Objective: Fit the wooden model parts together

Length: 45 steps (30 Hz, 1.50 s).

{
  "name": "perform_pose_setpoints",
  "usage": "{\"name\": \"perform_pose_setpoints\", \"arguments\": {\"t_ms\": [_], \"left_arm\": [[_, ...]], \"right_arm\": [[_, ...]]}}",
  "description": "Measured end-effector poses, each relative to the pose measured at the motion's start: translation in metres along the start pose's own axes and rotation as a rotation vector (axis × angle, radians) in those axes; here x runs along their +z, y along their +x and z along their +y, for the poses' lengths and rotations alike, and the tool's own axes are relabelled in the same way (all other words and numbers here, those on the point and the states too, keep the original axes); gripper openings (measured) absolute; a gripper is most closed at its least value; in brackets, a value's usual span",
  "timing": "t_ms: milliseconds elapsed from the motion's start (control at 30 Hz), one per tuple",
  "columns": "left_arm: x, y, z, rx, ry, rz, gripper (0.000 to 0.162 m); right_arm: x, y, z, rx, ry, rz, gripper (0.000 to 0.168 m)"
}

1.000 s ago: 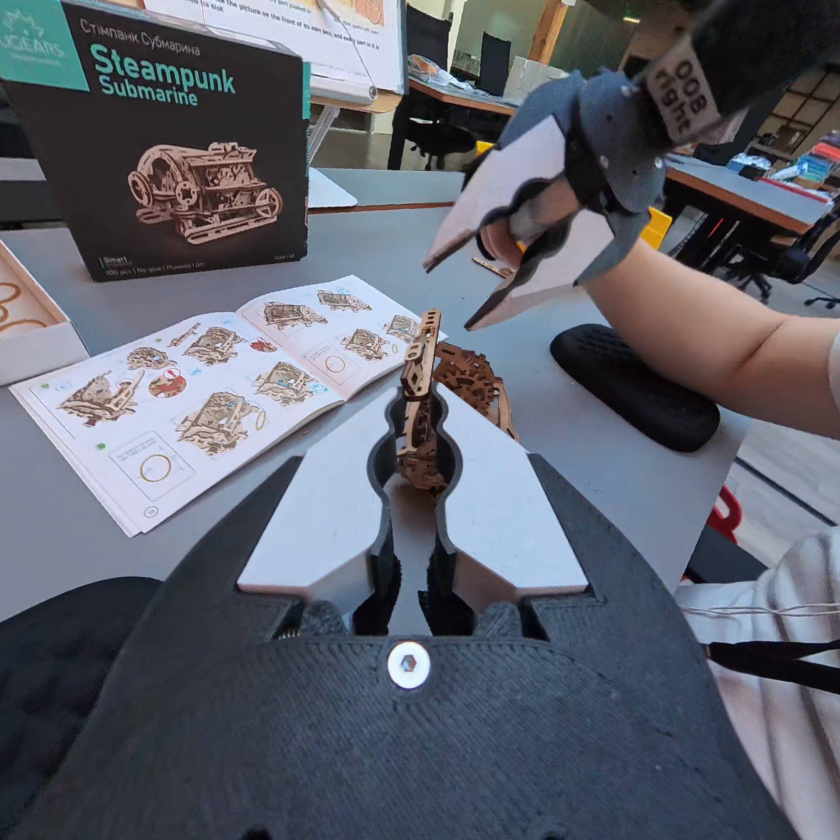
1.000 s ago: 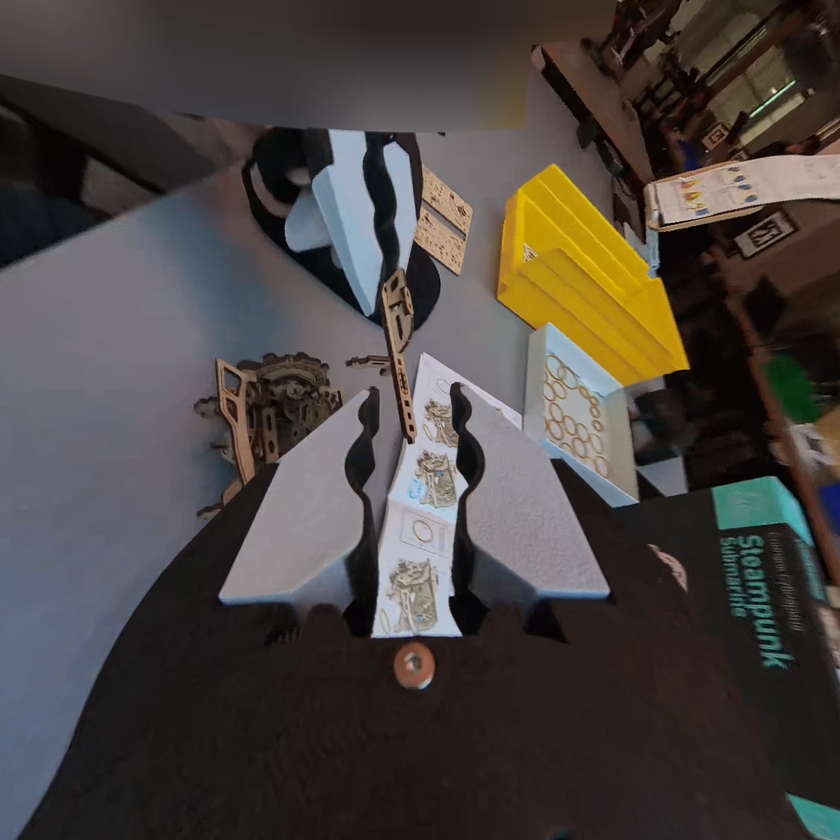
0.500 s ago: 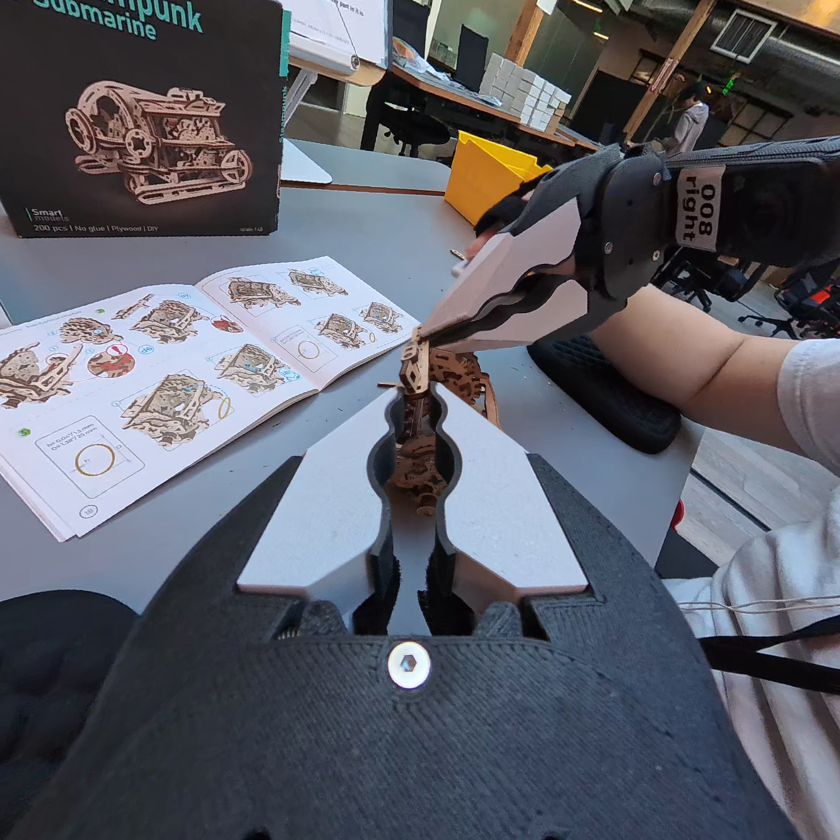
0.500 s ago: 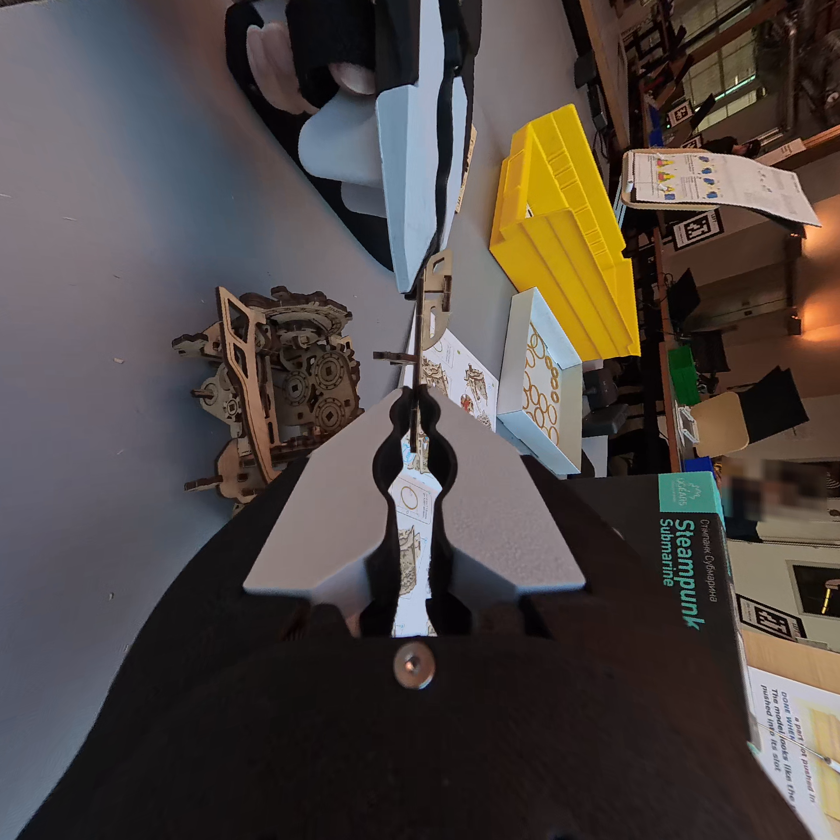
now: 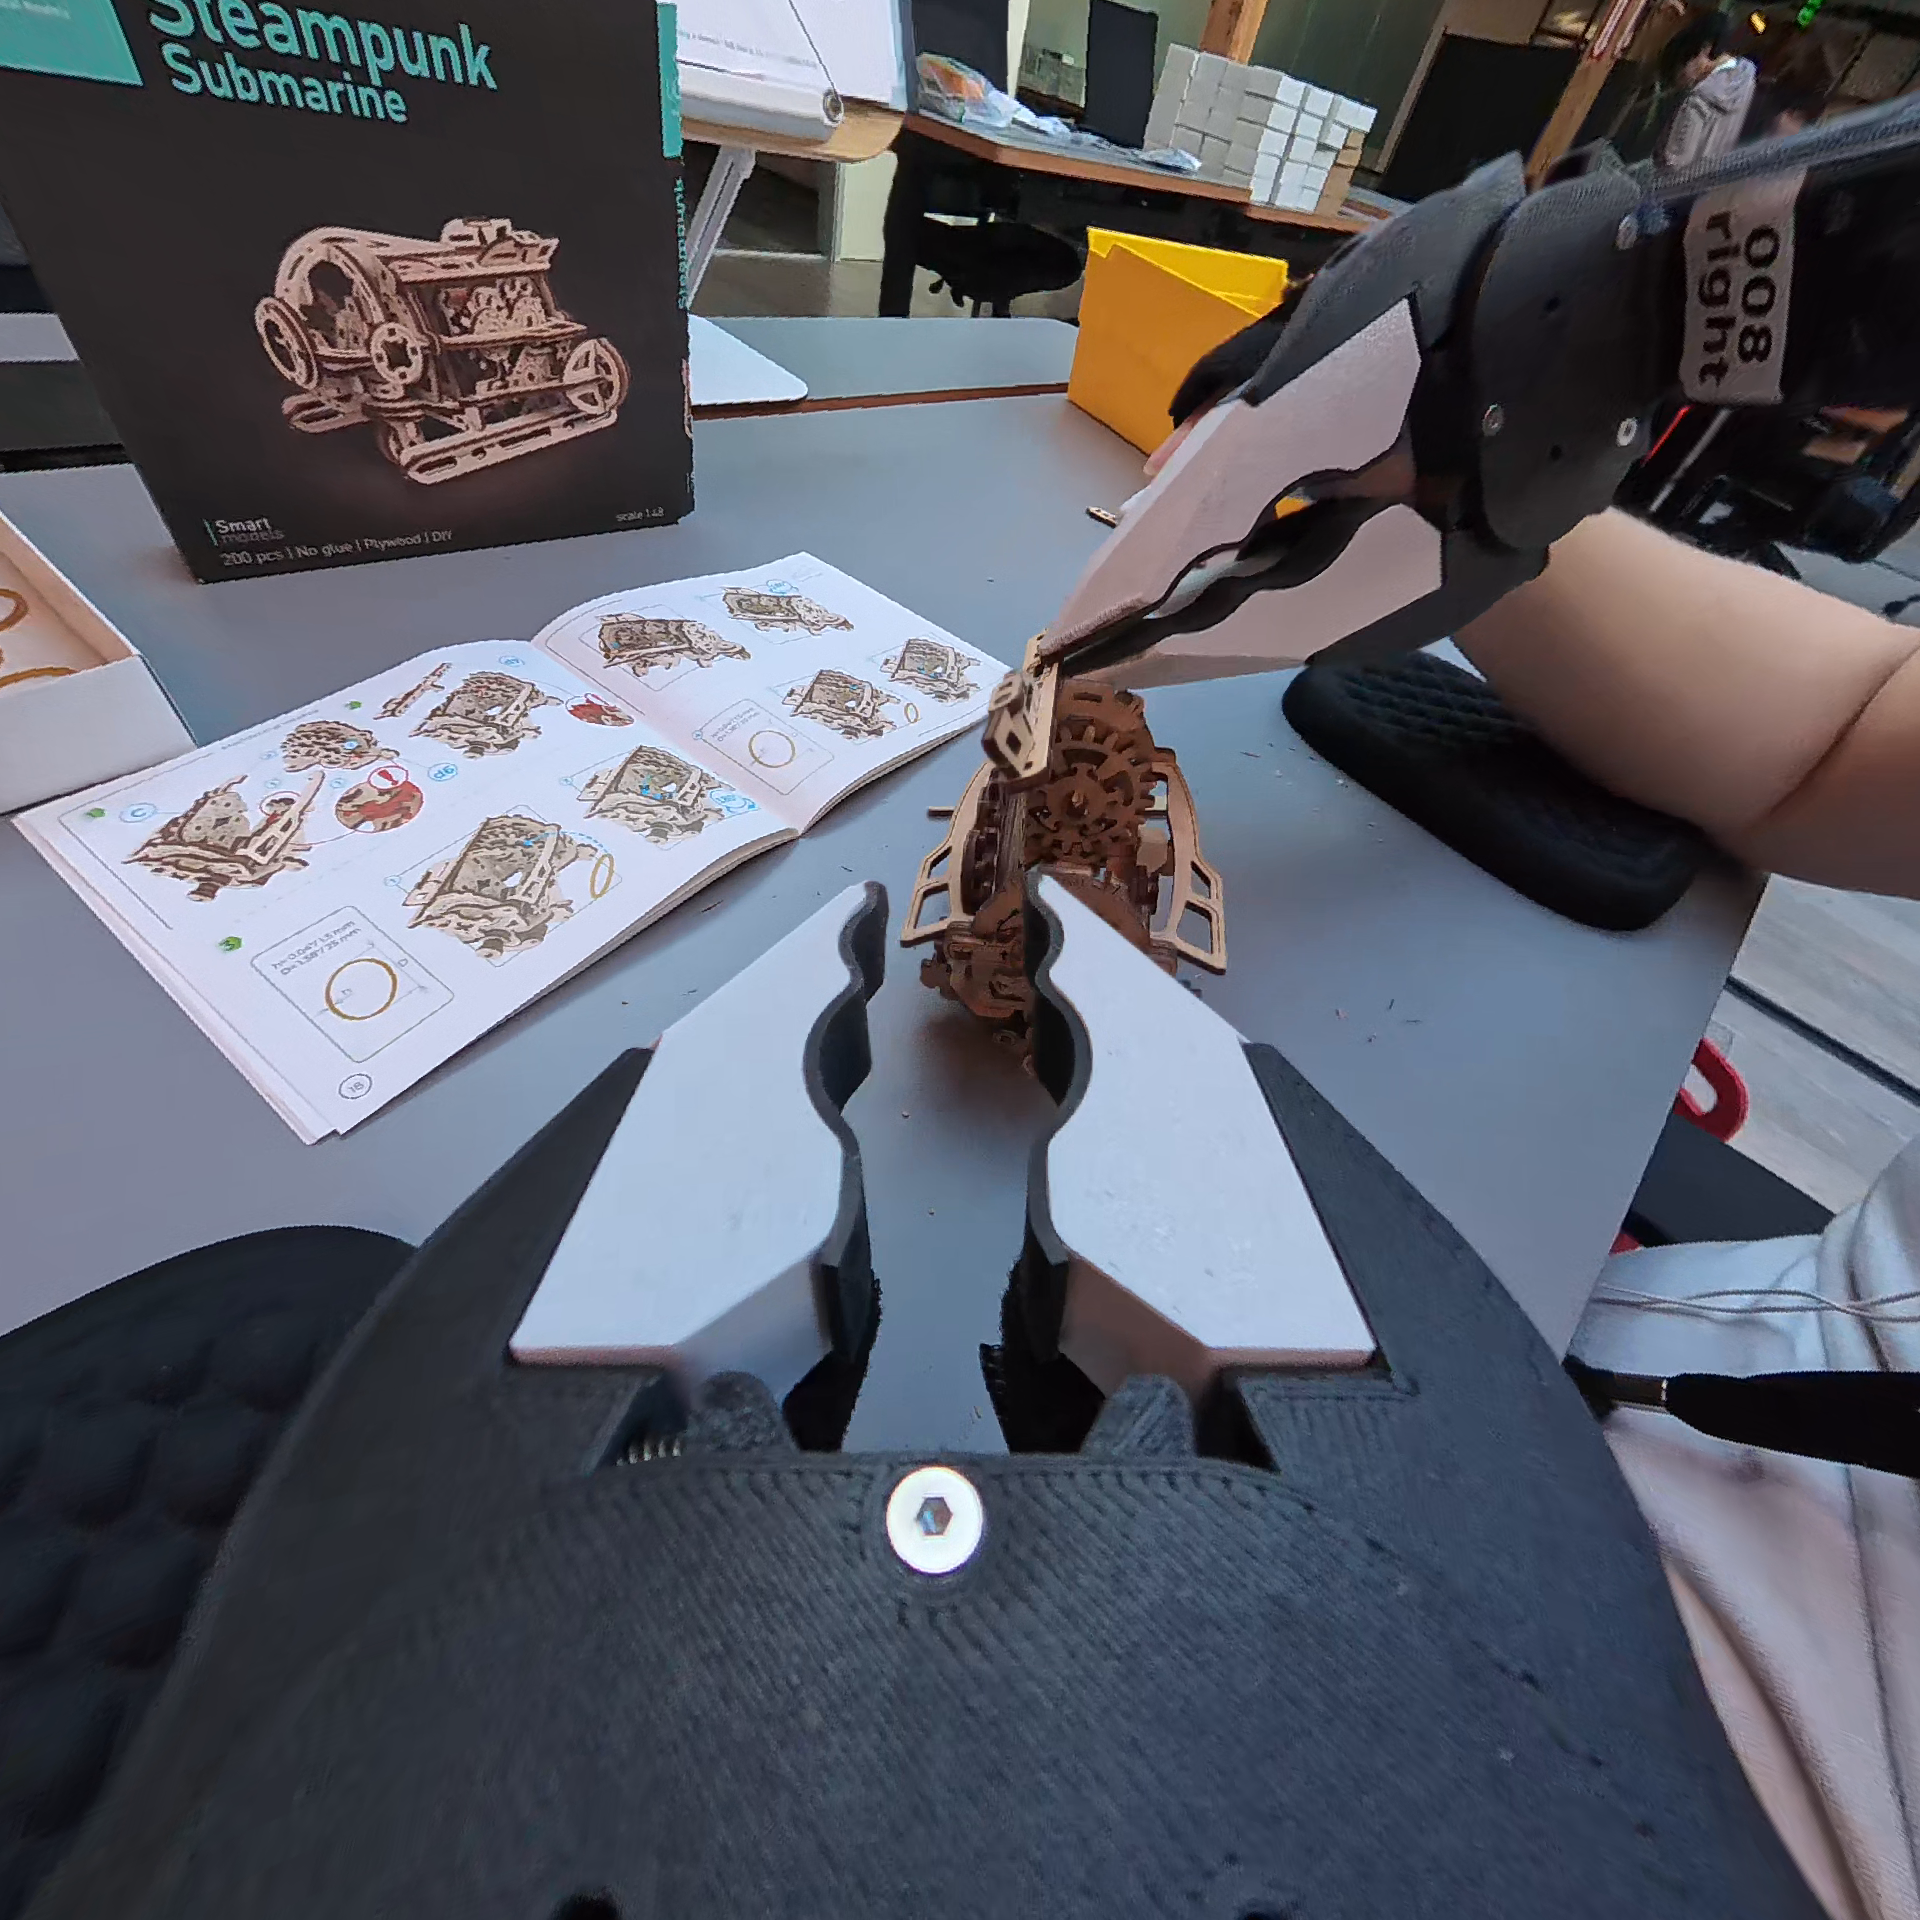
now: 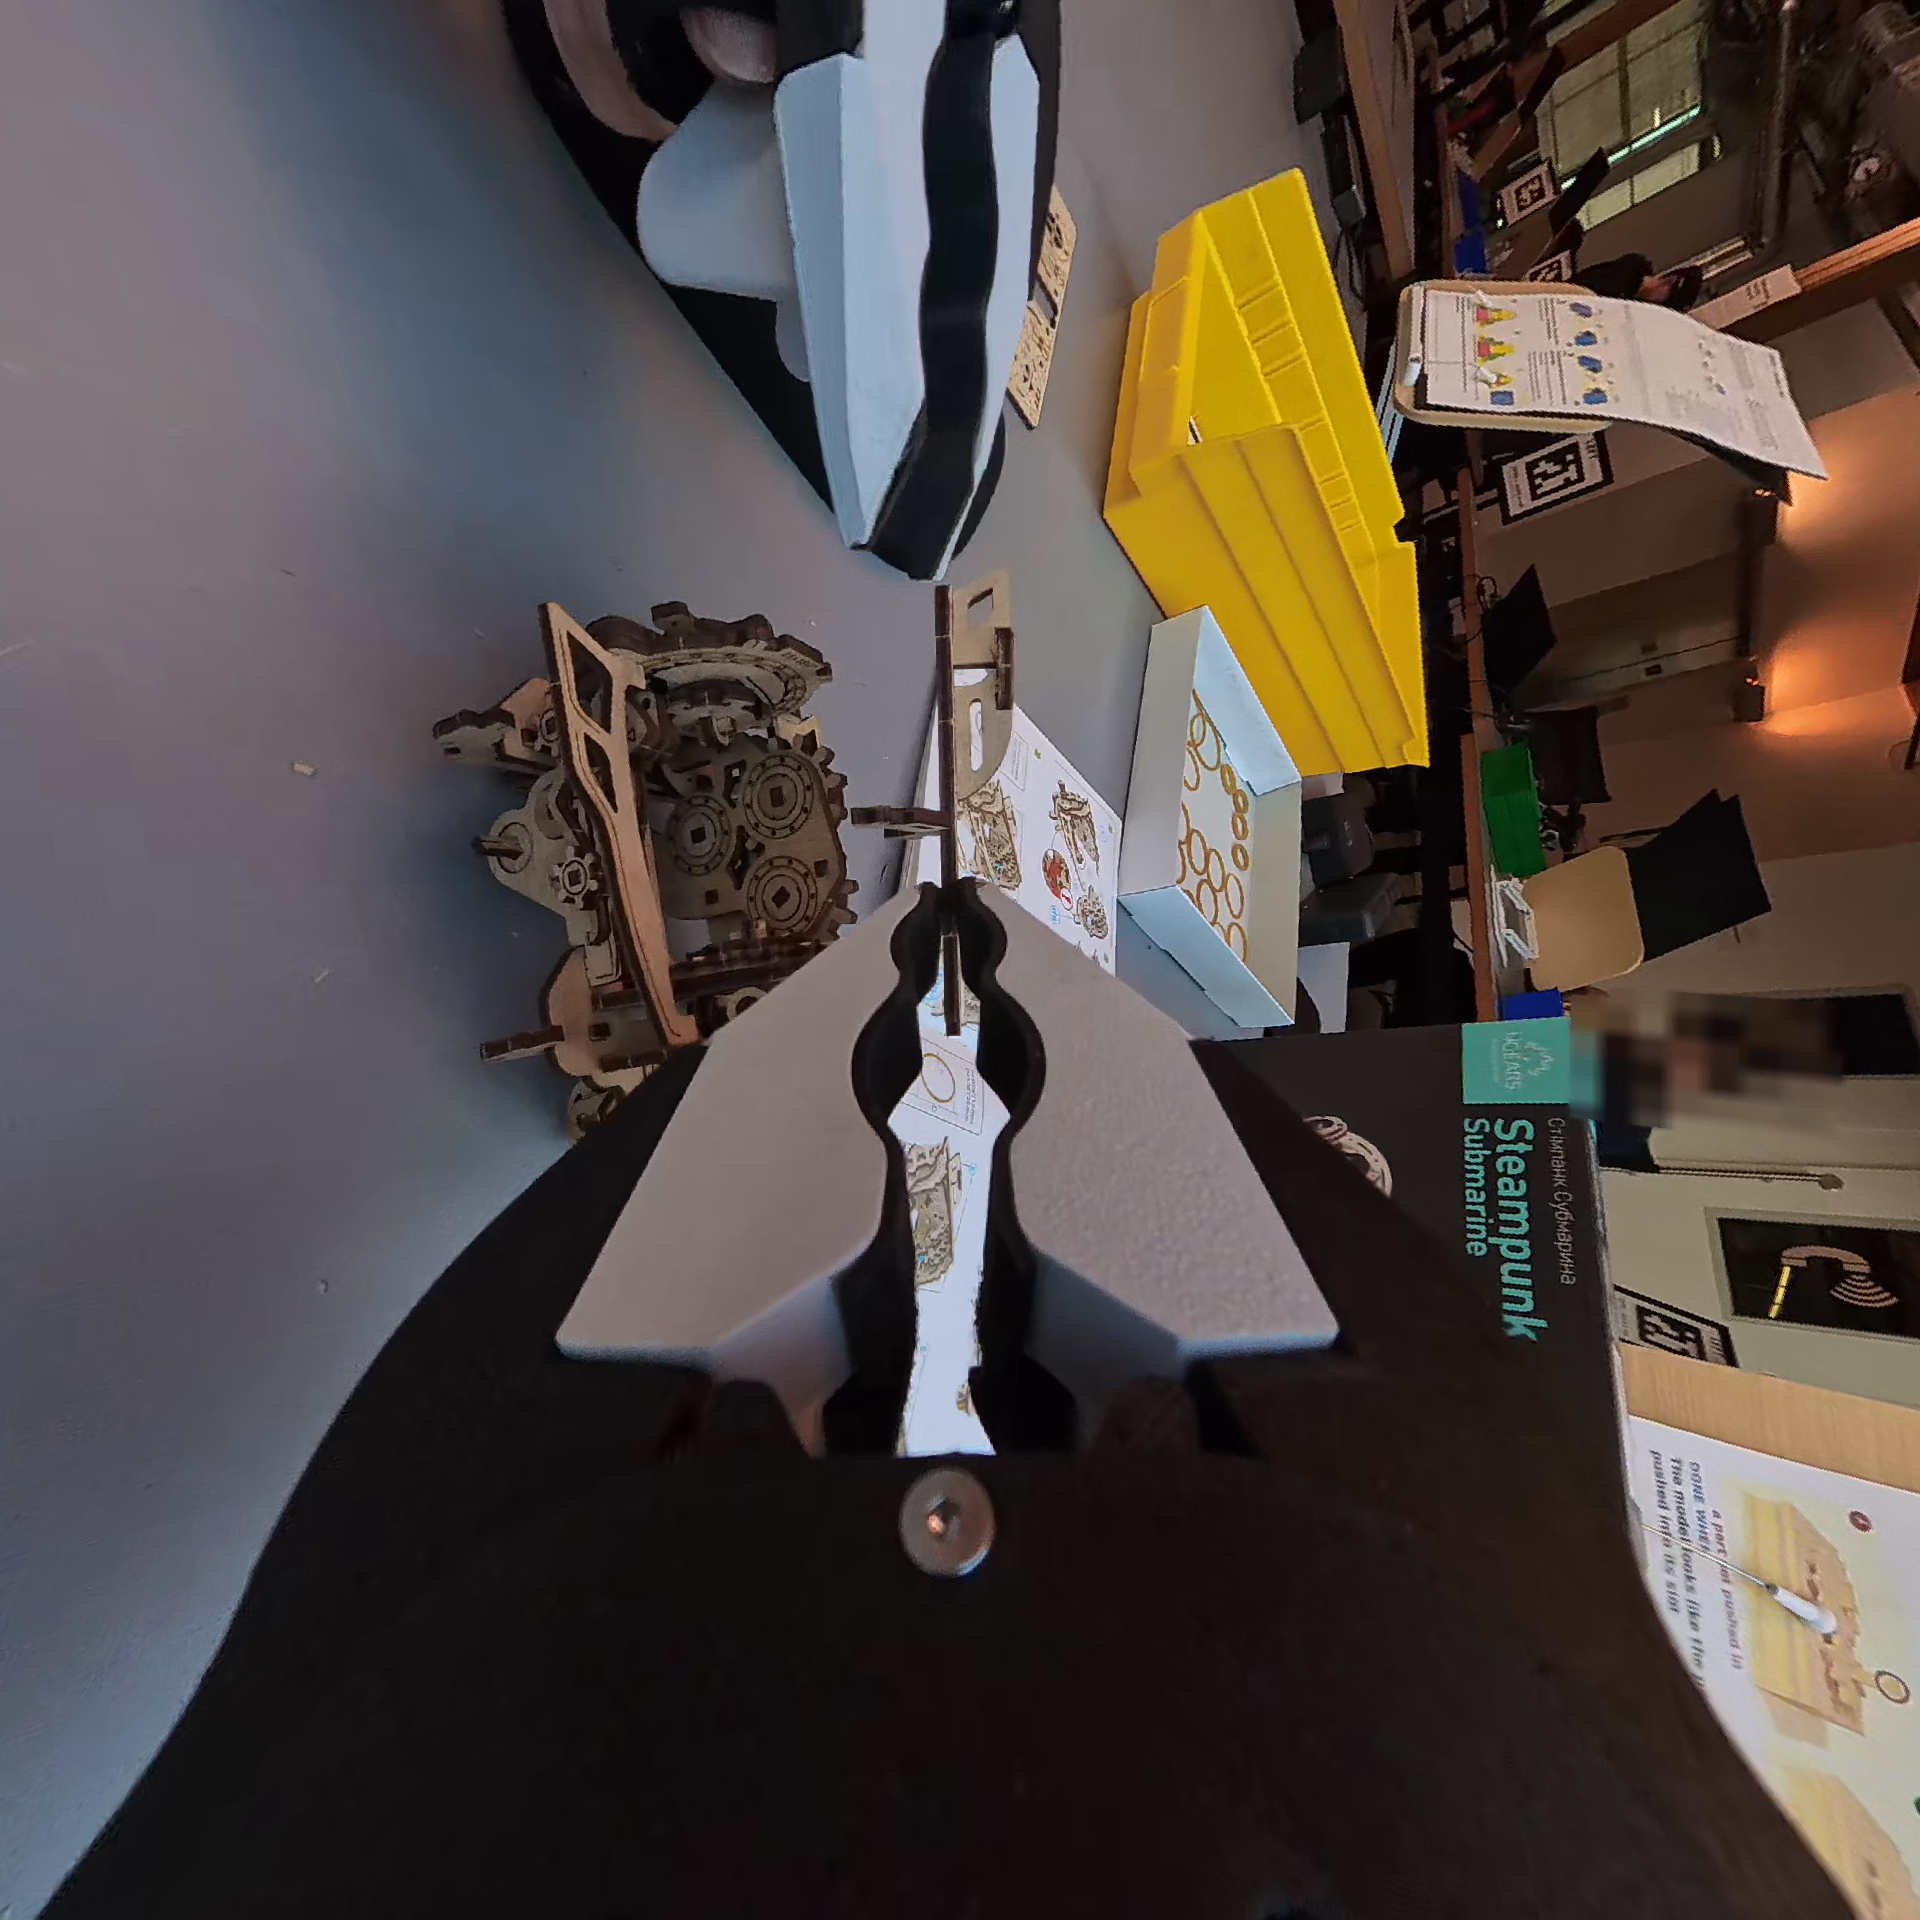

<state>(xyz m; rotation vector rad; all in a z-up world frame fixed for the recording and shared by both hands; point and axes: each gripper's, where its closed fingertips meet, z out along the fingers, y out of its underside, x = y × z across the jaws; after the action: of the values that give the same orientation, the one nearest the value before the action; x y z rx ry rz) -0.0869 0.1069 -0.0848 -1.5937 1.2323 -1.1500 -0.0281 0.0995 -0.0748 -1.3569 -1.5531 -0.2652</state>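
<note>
**Flat wooden part held over the gear assembly**

Left edge of the grey table [image 5: 1403,1060]: a white tray [image 5: 62,686] of thin rings, then a dark kit box [image 5: 353,281] standing upright behind an open instruction booklet [image 5: 499,810]. A yellow bin [image 5: 1164,332] sits farther back.

Centre: the left gripper [image 5: 956,935] has its jaws apart with nothing between them, tips just short of the wooden gear assembly [image 5: 1070,862], which rests on the table — right fingertip overlapping its near edge in the left wrist view; contact cannot be confirmed.

Right: the right gripper [image 5: 1049,649] is pinched closed on a flat wooden part [image 5: 1023,722] at its upper end. The part hangs over the assembly's top; the right wrist view shows the part [image 6: 961,717] beside the assembly [image 6: 675,831] — apart. A black pad [image 5: 1475,790] lies under the forearm.
</note>
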Motion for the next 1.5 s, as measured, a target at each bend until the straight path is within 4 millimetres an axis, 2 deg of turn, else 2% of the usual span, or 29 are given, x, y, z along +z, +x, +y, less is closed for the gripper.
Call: {"name": "perform_pose_setpoints", "arguments": {"t_ms": [167, 267, 567, 700, 900, 1133, 1500], "left_arm": [[0.0, 0.005, 0.013, 0.089, -0.047, -0.018, 0.03], [0.001, 0.008, 0.015, 0.126, -0.05, -0.016, 0.034], [0.001, 0.006, 0.002, 0.134, 0.022, 0.01, 0.036], [0.002, 0.004, -0.001, 0.147, 0.026, 0.027, 0.028], [0.01, -0.009, 0.001, 0.047, -0.064, 0.052, 0.012], [0.026, -0.005, -0.005, -0.108, -0.158, 0.207, 0.016], [0.033, -0.002, -0.004, -0.166, -0.305, 0.34, 0.017]], "right_arm": [[-0.004, -0.005, -0.002, 0.107, 0.003, -0.099, 0.002], [-0.004, -0.009, 0.002, 0.105, -0.035, -0.132, 0.002], [0.0, -0.013, 0.002, 0.035, -0.123, -0.202, 0.002], [-0.002, -0.013, 0.002, 0.006, -0.143, -0.257, 0.002], [0.002, -0.015, 0.006, -0.015, -0.165, -0.325, 0.002], [0.006, -0.014, 0.008, -0.048, -0.182, -0.327, 0.002], [0.006, -0.014, 0.009, -0.102, -0.23, -0.317, 0.002]]}}
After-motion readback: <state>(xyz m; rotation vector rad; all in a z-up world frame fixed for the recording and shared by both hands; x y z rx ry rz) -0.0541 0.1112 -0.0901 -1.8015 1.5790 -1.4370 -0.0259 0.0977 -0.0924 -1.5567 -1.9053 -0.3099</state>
